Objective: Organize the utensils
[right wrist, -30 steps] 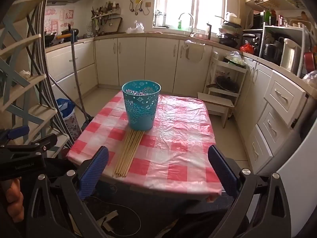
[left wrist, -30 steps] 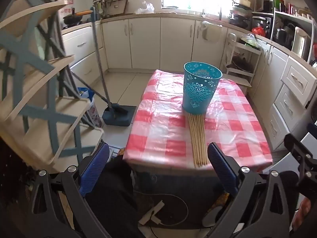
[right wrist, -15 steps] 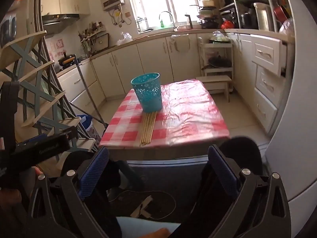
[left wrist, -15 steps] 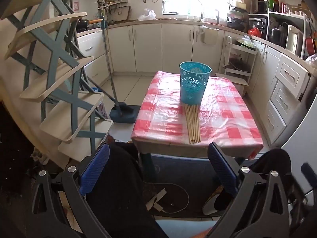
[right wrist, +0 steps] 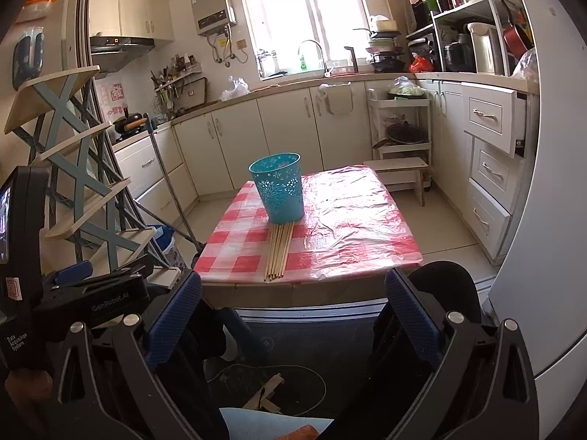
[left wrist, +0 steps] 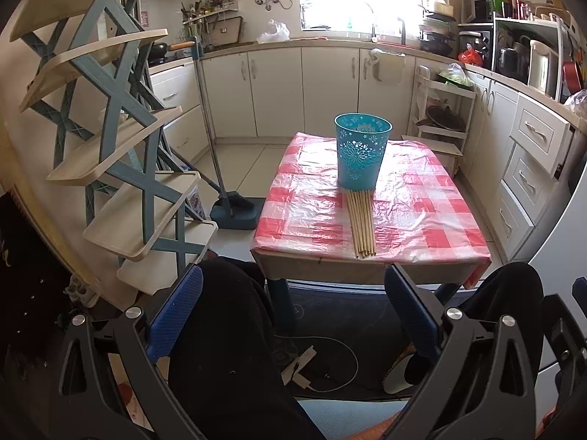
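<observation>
Both wrist cameras sit low, well back from the table [left wrist: 370, 216], facing 12 o'clock across it toward the window, the right view from slightly right, sharing the teal basket [right wrist: 279, 187], chopsticks [left wrist: 361, 220] and cabinets.

Right gripper [right wrist: 293, 315] held wide apart, well short of the worktop [right wrist: 352, 227].
Teal basket [right wrist: 279, 187] upright at far-left; chopsticks [right wrist: 279, 251] lie flat, far ends touching its base, near ends at the near edge.
</observation>
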Demonstrator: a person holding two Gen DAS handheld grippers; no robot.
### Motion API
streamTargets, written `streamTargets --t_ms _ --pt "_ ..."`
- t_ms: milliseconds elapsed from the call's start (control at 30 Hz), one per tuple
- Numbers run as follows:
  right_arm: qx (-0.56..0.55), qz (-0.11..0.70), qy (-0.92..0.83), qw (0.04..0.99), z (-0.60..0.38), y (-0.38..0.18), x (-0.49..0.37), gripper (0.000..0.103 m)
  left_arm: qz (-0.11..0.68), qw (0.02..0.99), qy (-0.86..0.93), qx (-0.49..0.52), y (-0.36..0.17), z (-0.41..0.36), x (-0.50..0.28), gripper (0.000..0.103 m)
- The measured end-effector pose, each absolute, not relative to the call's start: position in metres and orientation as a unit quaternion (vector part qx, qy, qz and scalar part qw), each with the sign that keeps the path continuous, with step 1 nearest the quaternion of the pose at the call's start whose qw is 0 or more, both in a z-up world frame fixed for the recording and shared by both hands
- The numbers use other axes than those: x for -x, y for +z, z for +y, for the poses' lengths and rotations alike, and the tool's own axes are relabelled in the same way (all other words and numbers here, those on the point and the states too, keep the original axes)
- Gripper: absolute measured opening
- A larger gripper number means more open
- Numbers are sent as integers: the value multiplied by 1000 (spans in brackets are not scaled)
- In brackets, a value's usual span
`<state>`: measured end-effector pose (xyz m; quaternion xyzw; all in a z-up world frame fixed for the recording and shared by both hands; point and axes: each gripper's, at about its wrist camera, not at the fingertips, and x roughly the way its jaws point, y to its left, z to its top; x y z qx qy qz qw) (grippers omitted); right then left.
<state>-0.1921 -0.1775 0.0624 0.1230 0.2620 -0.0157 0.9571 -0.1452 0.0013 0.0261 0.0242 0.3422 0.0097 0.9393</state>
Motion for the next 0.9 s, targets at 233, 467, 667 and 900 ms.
streamTargets --t_ms 233,467,667,900 --pt "-119 265 -9 957 -177 67 194 96 342 939 8 -26 24 -4 147 95" --pt "-118 267 -6 956 -175 70 193 96 345 938 7 -25 21 -5 148 95" --pt "-116 264 -2 958 -174 72 196 96 344 939 6 -25 20 -6 149 95" --pt "-112 260 1 959 -173 74 198 96 339 940 4 -26 21 -7 151 95"
